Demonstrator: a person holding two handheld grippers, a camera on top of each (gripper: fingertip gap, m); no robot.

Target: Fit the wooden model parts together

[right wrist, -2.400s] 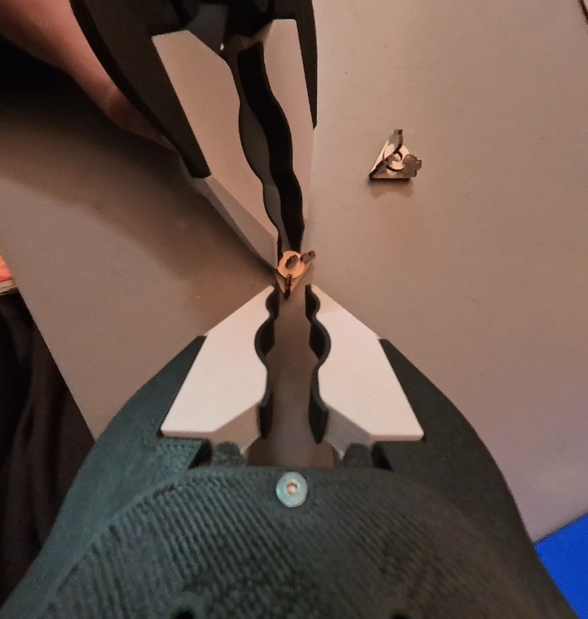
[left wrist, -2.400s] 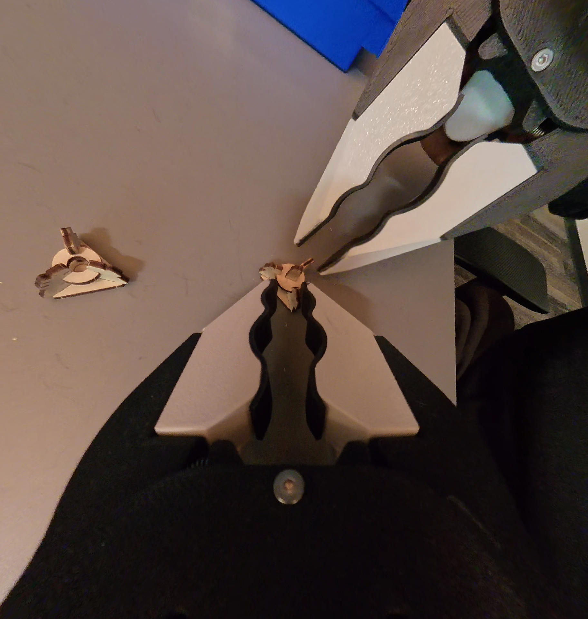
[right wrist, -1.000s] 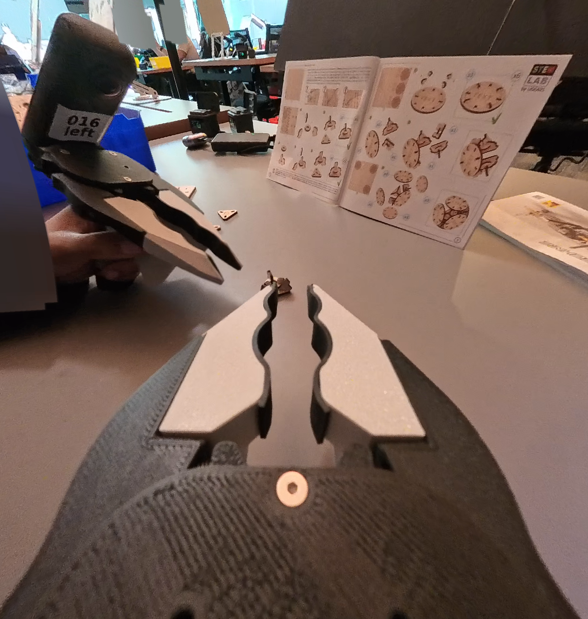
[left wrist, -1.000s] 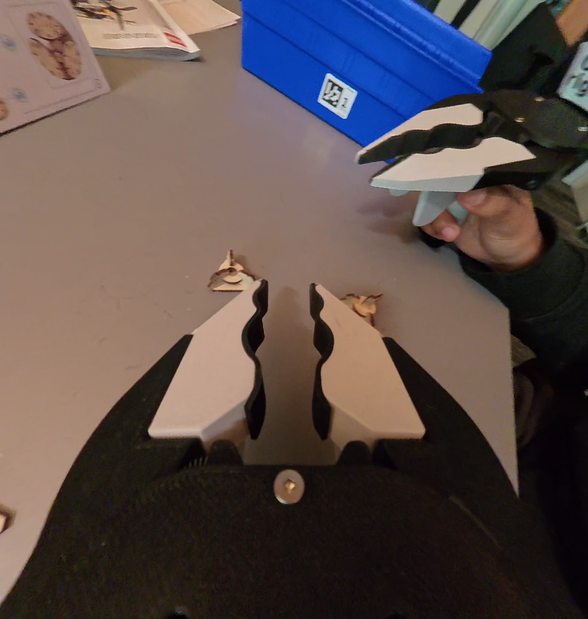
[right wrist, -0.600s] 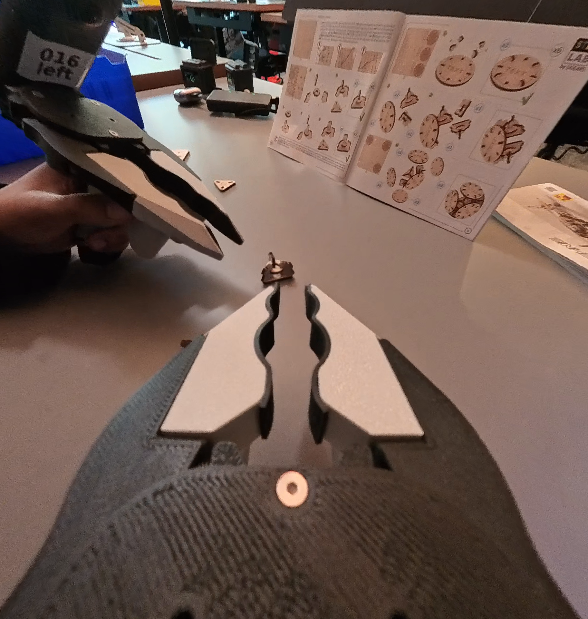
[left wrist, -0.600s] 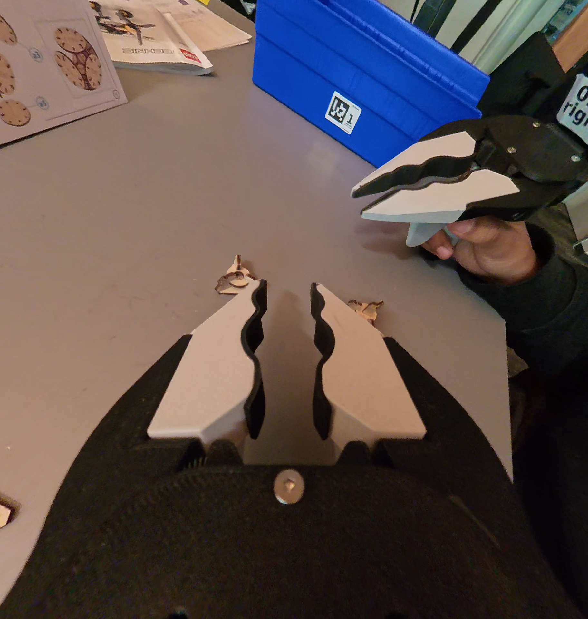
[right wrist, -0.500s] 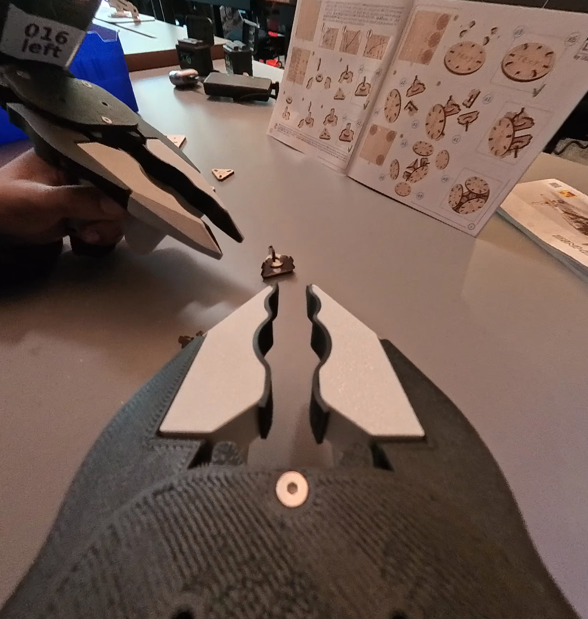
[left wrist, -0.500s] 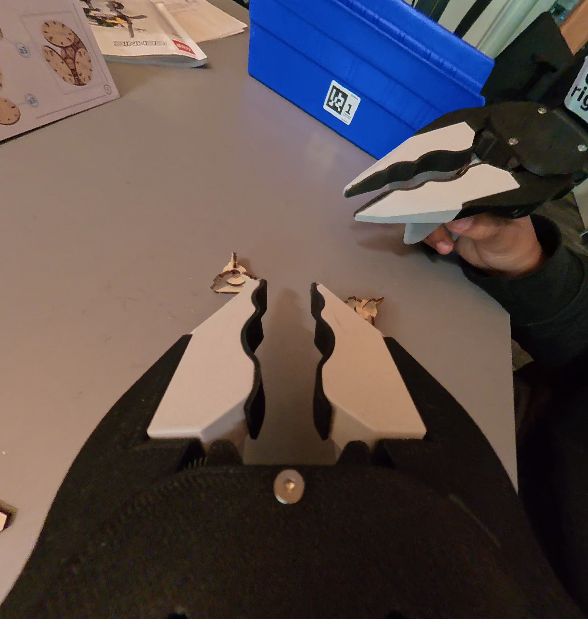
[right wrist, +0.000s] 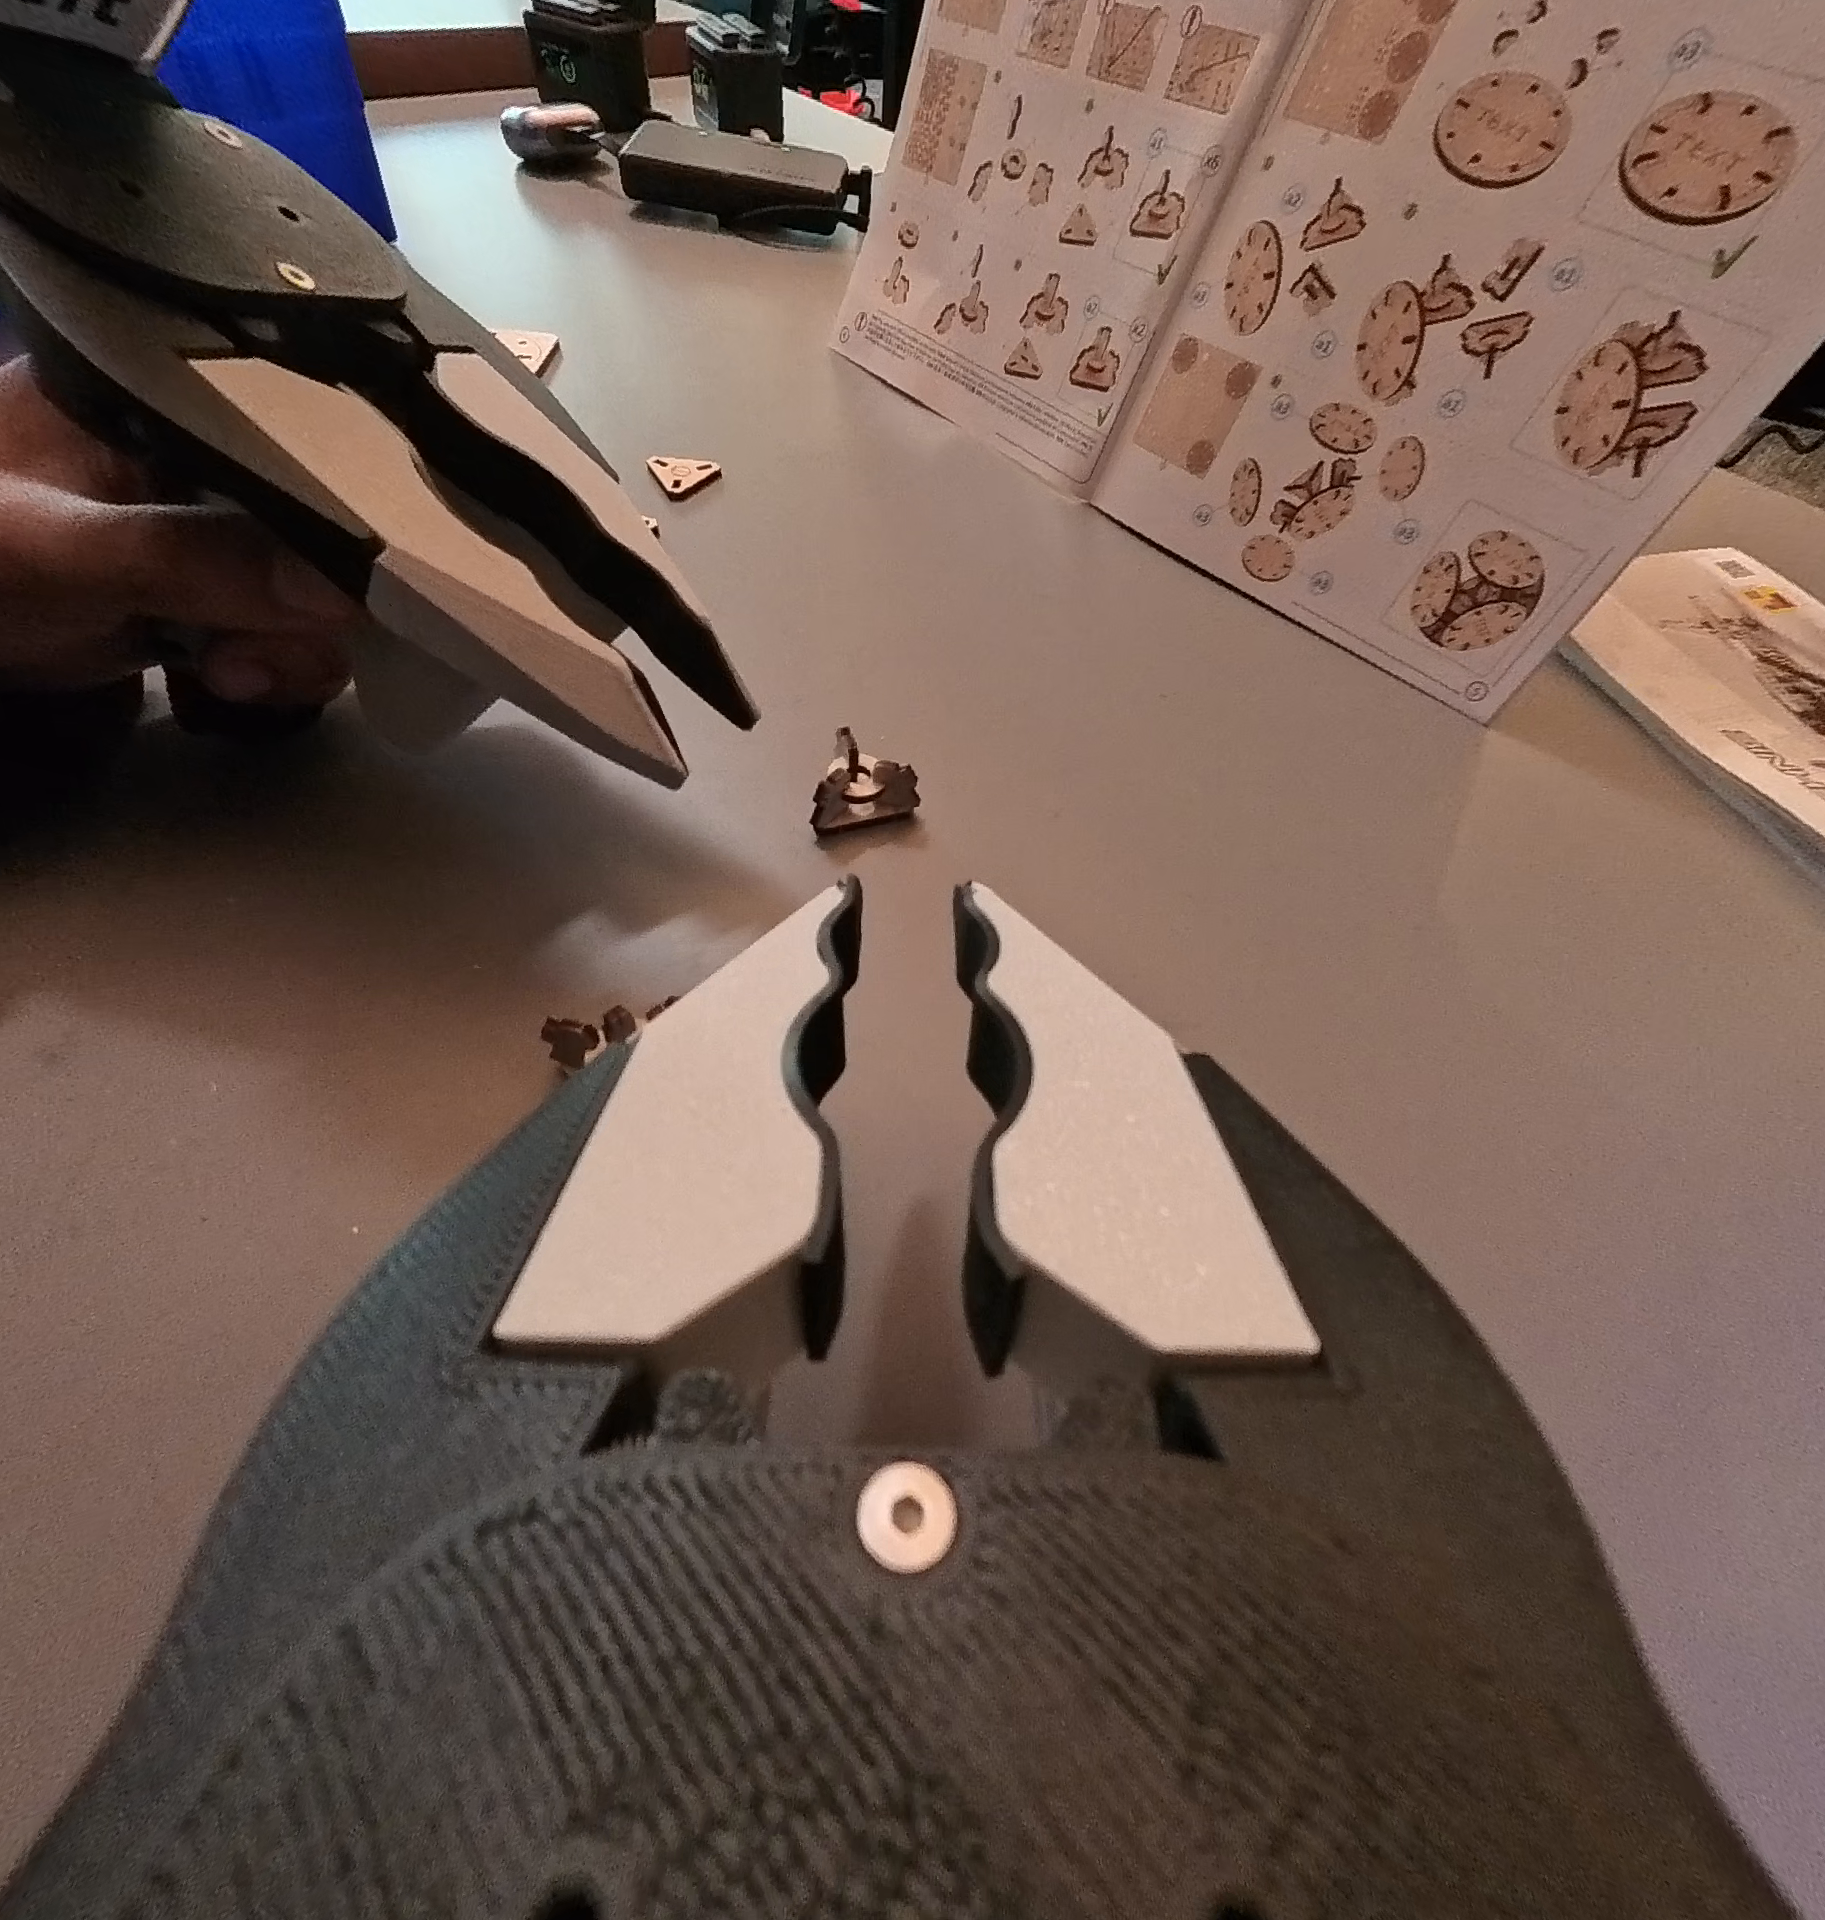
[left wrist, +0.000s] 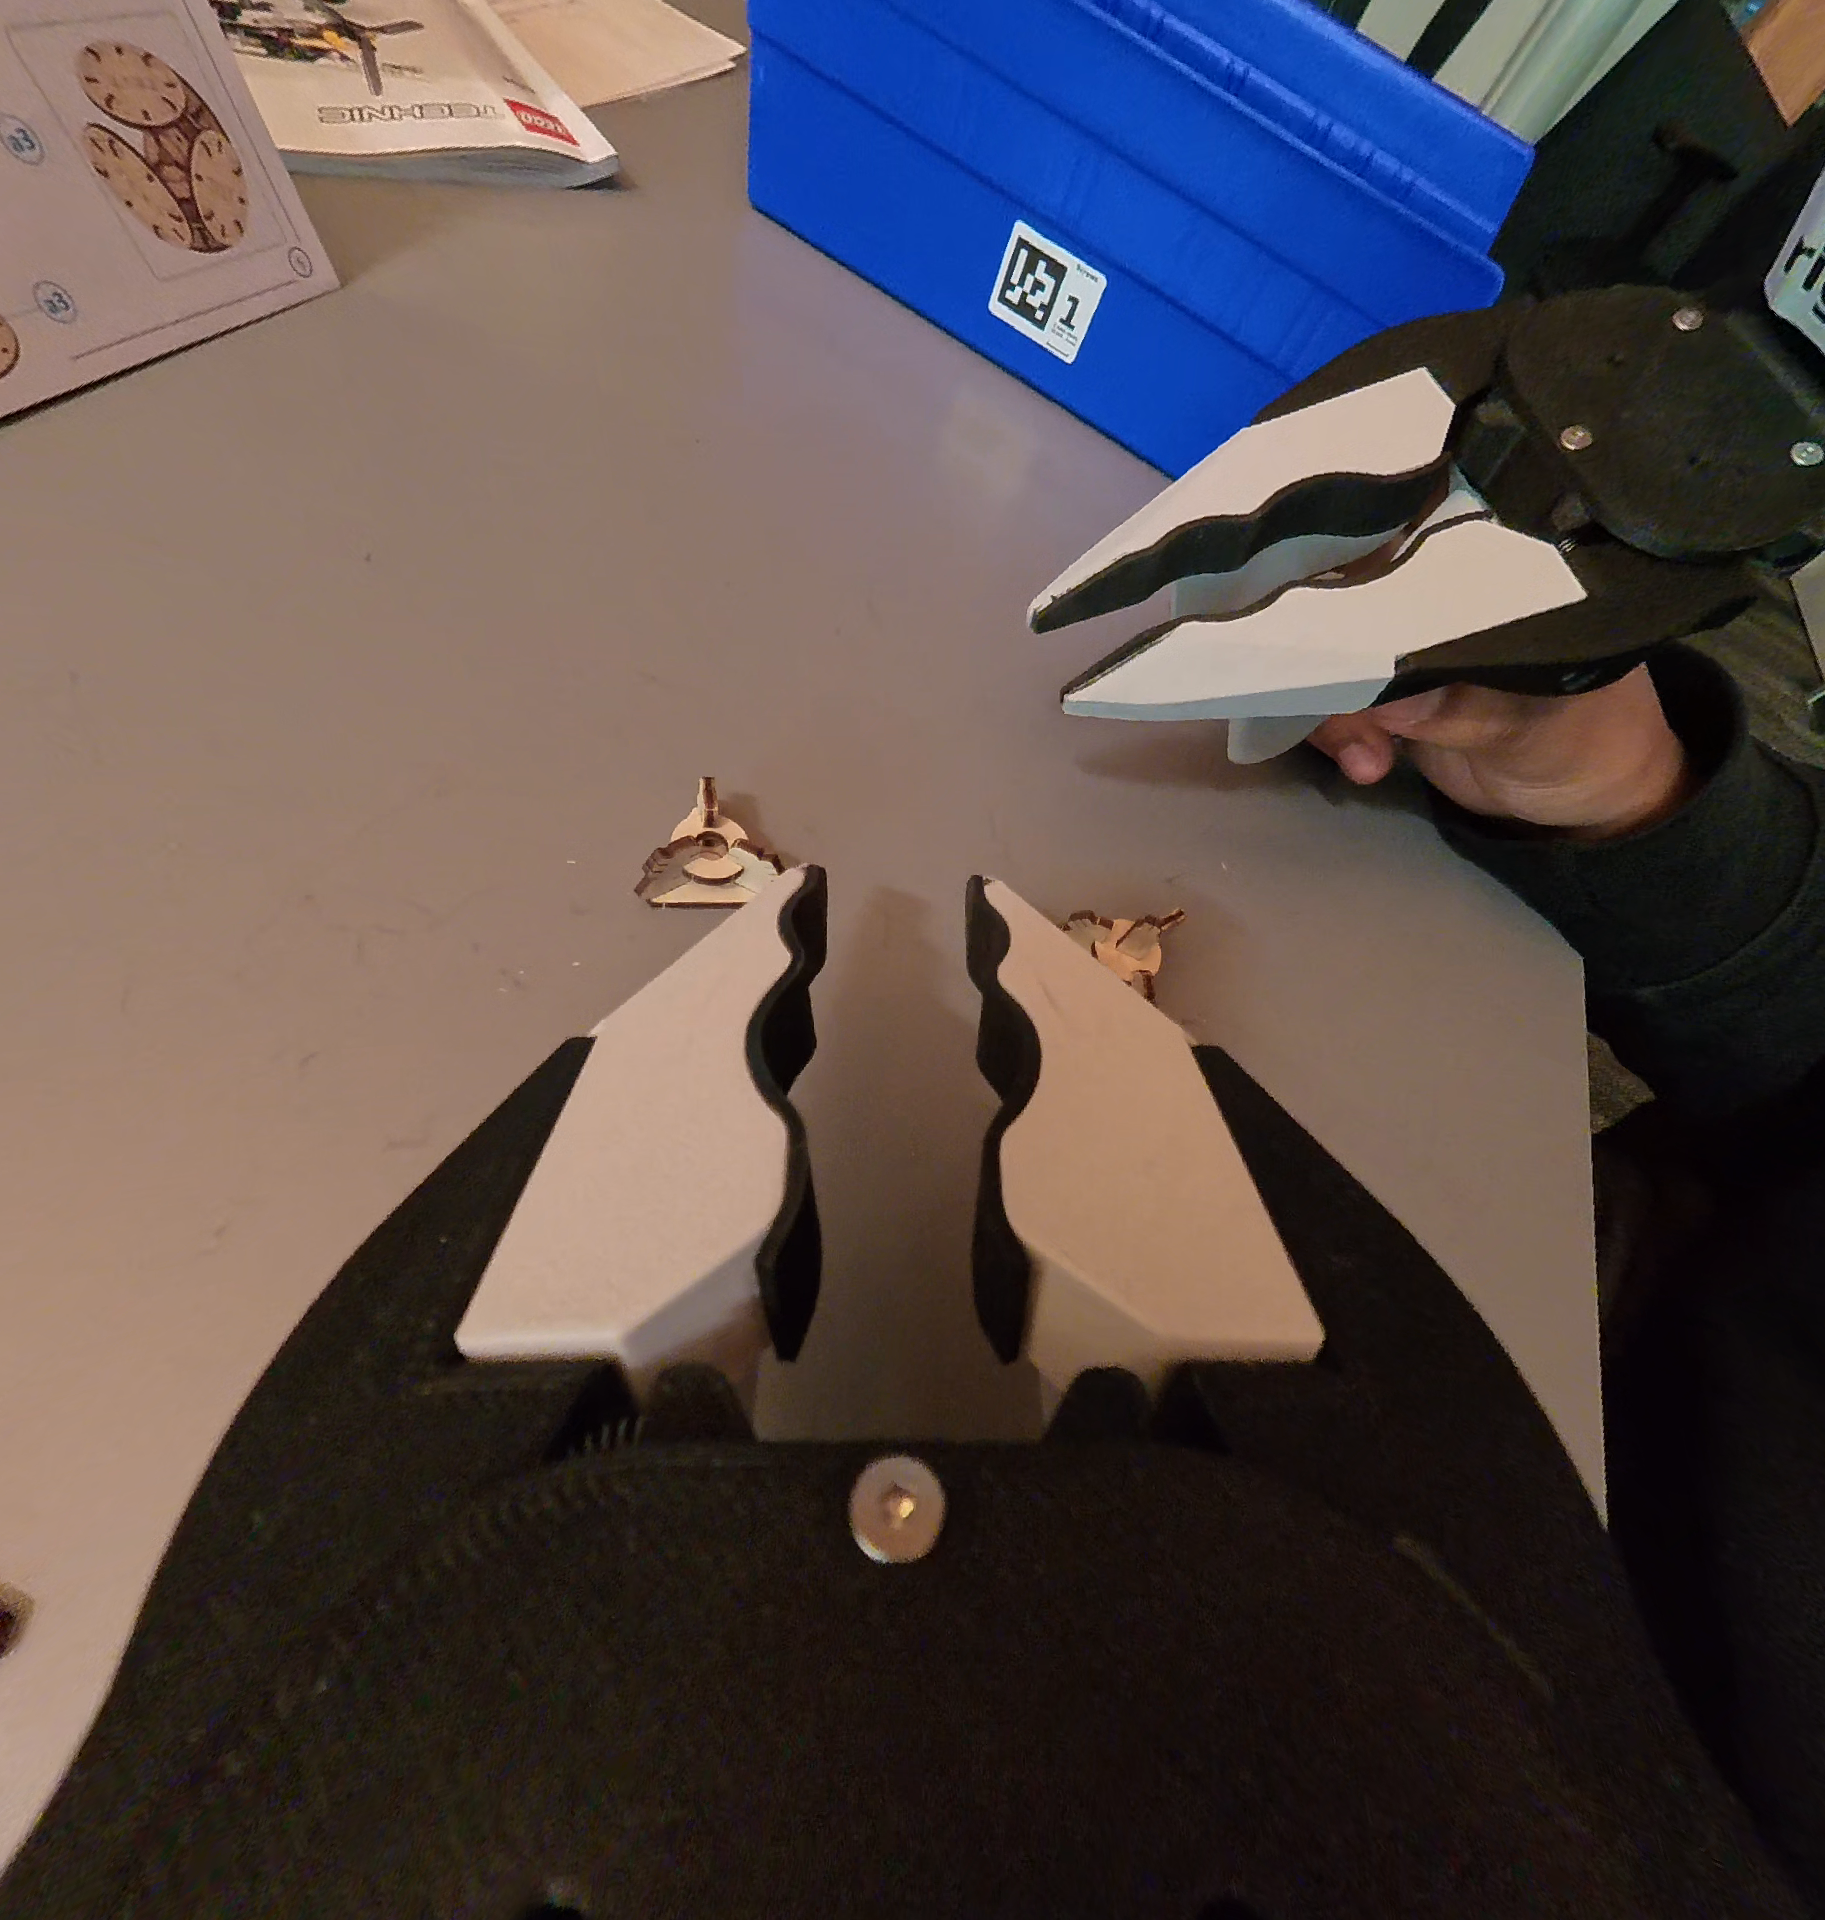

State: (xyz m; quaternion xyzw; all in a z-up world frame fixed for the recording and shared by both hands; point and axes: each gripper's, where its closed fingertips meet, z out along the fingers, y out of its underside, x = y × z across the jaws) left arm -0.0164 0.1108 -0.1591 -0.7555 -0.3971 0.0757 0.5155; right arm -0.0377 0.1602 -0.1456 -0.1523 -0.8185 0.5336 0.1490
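Observation:
Two small wooden assemblies lie on the grey table (left wrist: 472,623). One assembly (left wrist: 705,862) is just left of my left gripper's fingertips; it also shows in the right wrist view (right wrist: 866,795), just ahead of my right gripper. The other assembly (left wrist: 1121,940) lies beside my left gripper's right finger; in the right wrist view (right wrist: 586,1034) it is partly hidden by my right gripper's left finger. My left gripper (left wrist: 892,891) is open and empty above the table. My right gripper (right wrist: 908,891) is open and empty, and shows in the left wrist view (left wrist: 1051,665), hand-held, to the right.
A blue bin (left wrist: 1095,177) stands at the back right. An open instruction sheet (right wrist: 1355,312) stands upright beyond the parts, with a booklet (right wrist: 1739,665) to its right. Flat triangular wooden pieces (right wrist: 684,473) and black devices (right wrist: 731,171) lie farther back. The table edge (left wrist: 1583,1143) is to the right.
Earlier my left gripper was shut on a small wooden assembly with the right gripper's tips at it. Now that assembly lies on the table, and both grippers have drawn back, open.

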